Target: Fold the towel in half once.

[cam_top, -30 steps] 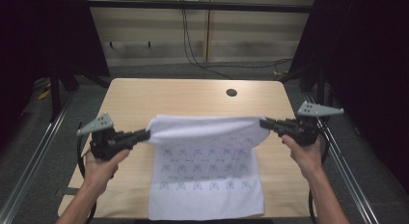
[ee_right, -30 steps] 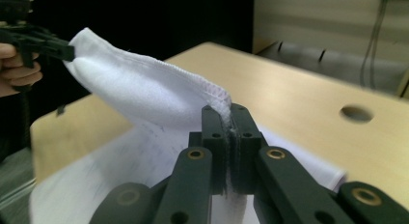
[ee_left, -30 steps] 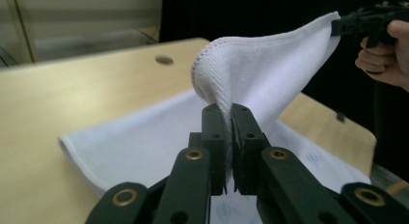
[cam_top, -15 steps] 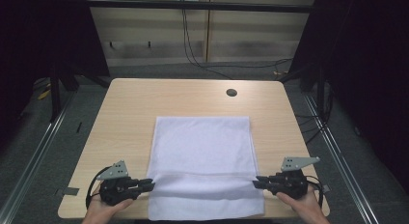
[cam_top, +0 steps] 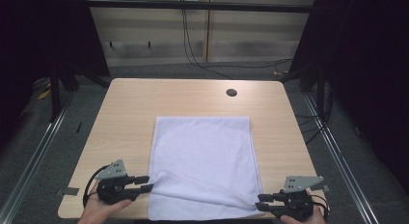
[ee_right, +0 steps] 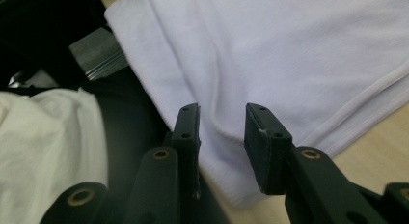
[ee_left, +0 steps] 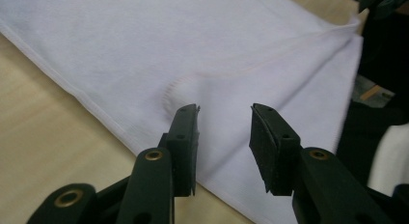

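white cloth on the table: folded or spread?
Folded. The white cloth lies doubled on the wooden table; its top layer's hem crosses diagonally above the lower layer's near edge.

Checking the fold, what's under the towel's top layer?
Another layer of the same towel, peeking out along the near edge, on the table. Anything else beneath is covered.

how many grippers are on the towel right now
2. The left gripper sits at the white towel's near-left edge, the right gripper at its near-right corner. Both have just been opening, with cloth below their jaws but not pinched.
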{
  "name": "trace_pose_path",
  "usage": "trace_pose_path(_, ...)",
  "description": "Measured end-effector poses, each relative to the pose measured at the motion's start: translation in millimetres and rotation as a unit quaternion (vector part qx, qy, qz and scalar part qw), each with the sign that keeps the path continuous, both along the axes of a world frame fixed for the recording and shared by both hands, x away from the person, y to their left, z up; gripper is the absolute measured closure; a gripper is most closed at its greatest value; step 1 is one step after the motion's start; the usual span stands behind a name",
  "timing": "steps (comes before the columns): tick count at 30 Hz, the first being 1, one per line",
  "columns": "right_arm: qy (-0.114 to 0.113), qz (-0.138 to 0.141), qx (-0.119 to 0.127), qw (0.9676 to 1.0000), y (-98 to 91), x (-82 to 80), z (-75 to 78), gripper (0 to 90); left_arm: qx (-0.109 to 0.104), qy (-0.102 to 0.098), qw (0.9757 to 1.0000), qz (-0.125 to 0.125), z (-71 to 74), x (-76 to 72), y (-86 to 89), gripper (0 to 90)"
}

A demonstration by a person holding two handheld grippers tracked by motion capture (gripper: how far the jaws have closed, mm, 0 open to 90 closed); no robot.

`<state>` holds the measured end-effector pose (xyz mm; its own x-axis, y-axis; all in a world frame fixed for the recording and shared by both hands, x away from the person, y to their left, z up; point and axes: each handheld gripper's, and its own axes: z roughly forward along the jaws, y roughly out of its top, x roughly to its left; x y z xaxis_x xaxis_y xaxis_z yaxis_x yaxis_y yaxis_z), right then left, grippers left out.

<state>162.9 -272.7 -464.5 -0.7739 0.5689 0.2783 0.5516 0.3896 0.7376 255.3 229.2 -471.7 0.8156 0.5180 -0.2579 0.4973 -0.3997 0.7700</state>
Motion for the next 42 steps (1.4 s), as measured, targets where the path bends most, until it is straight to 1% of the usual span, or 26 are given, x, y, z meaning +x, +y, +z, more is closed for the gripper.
trace_pose_path(1, -0.006, -0.005, -0.003, 1.0000, 1.3, 6.4, 1.8, 66.2, 0.012, 0.001, 0.9999, -0.008, -2.3, 14.1, -11.2, 57.0)
trace_pose_path(2, -0.006, -0.005, -0.003, 1.0000, 1.3, 6.4, 1.8, 66.2, 0.012, 0.001, 0.9999, -0.008, -2.3, 14.1, -11.2, 56.0)
trace_pose_path(3, -0.008, -0.006, -0.009, 0.9999, 2.2, 12.3, 1.4, 65.5, 0.029, 0.003, 0.9995, -0.013, -5.4, 23.8, -23.4, 55.0)
trace_pose_path(5, -0.004, -0.011, -0.006, 0.9999, 1.4, 17.5, -0.7, 65.1, 0.035, 0.022, 0.9988, -0.024, -10.6, 29.1, -31.9, 60.0)
trace_pose_path(6, -0.005, -0.012, -0.007, 0.9999, 1.2, 19.3, -1.5, 65.0, 0.053, 0.027, 0.9979, -0.028, -13.1, 28.7, -35.4, 63.7)
trace_pose_path(8, -0.005, -0.014, -0.004, 0.9999, 0.5, 21.9, -2.0, 64.7, 0.054, 0.030, 0.9963, -0.060, -15.1, 21.7, -38.3, 77.5)
trace_pose_path(10, -0.009, -0.019, -0.006, 0.9998, -0.1, 23.5, -1.6, 64.7, 0.054, 0.028, 0.9960, -0.065, -13.6, 16.3, -38.8, 83.4)
trace_pose_path(11, -0.009, -0.021, -0.002, 0.9997, -0.2, 24.1, -1.5, 65.0, 0.035, 0.026, 0.9956, -0.083, -7.6, 3.4, -36.8, 84.0)
trace_pose_path(13, -0.011, -0.021, -0.003, 0.9997, 0.3, 24.4, -1.2, 65.1, 0.029, 0.025, 0.9955, -0.087, -4.7, -3.7, -35.1, 84.1)
trace_pose_path(15, -0.010, -0.023, -0.005, 0.9997, 1.3, 25.0, -1.2, 65.4, 0.010, 0.020, 0.9936, -0.111, 1.1, -25.1, -26.5, 84.0)
trace_pose_path(16, -0.011, -0.024, -0.006, 0.9996, 1.8, 25.4, -1.4, 65.3, 0.010, 0.020, 0.9936, -0.111, 1.1, -25.1, -26.5, 84.0)
trace_pose_path(18, -0.011, -0.025, -0.009, 0.9996, 3.3, 26.8, -1.8, 65.2, 0.006, 0.017, 0.9921, -0.124, 4.4, -41.9, -16.1, 82.5)
trace_pose_path(19, -0.011, -0.025, -0.009, 0.9996, 3.3, 26.8, -1.8, 65.2, 0.006, 0.017, 0.9921, -0.124, 4.4, -41.9, -16.1, 81.2)
trace_pose_path(22, -0.016, -0.036, -0.014, 0.9991, 7.1, 33.5, -1.6, 63.3, -0.020, 0.016, 0.9878, -0.153, 6.1, -51.5, -2.3, 78.3)
trace_pose_path(25, -0.021, -0.043, -0.022, 0.9986, 11.5, 42.5, -1.7, 62.9, -0.021, 0.009, 0.9876, -0.155, 9.9, -47.0, -0.4, 70.2)
trace_pose_path(26, -0.021, -0.045, -0.023, 0.9985, 13.4, 46.0, -1.6, 63.0, -0.019, 0.006, 0.9895, -0.143, 10.7, -43.9, -1.0, 69.7)
trace_pose_path(28, -0.021, -0.047, -0.022, 0.9984, 16.9, 55.1, -1.4, 63.1, -0.026, 0.006, 0.9908, -0.133, 11.5, -33.6, -2.5, 68.5)
trace_pose_path(31, -0.024, -0.051, -0.029, 0.9980, 21.3, 72.2, -1.9, 62.2, -0.031, 0.000, 0.9960, -0.084, 12.1, -9.6, -6.8, 67.2)
trace_pose_path(33, -0.024, -0.054, -0.033, 0.9977, 22.7, 84.9, -1.4, 61.2, -0.019, 0.007, 0.9984, -0.053, 9.4, 8.6, -12.0, 65.9)
trace_pose_path(35, -0.023, -0.057, -0.031, 0.9976, 21.7, 98.0, 1.1, 62.0, 0.001, 0.020, 0.9993, -0.031, 5.6, 29.0, -18.6, 66.5)
trace_pose_path(36, -0.023, -0.059, -0.036, 0.9973, 21.4, 104.8, 2.0, 63.6, 0.016, 0.012, 0.9996, -0.020, 3.8, 38.2, -21.9, 66.8)
trace_pose_path(38, -0.028, -0.065, -0.044, 0.9965, 21.3, 111.3, 2.4, 63.9, 0.014, 0.014, 0.9998, -0.008, 1.5, 47.7, -23.6, 67.7)
trace_pose_path(39, -0.023, -0.072, -0.046, 0.9961, 21.5, 124.9, 0.3, 64.5, 0.020, 0.023, 0.9995, 0.009, -2.6, 65.0, -27.5, 67.8)
trace_pose_path(40, -0.019, -0.077, -0.054, 0.9954, 22.8, 130.7, -1.3, 64.0, 0.020, 0.023, 0.9995, 0.009, -2.6, 65.0, -27.5, 68.1)
trace_pose_path(41, -0.016, -0.075, -0.057, 0.9954, 24.5, 137.2, -3.8, 62.9, 0.043, 0.030, 0.9984, 0.022, -6.3, 78.7, -32.6, 68.0)
trace_pose_path(42, -0.013, -0.076, -0.064, 0.9949, 26.8, 143.4, -6.3, 61.7, 0.052, 0.028, 0.9981, 0.017, -7.3, 84.4, -34.7, 67.2)
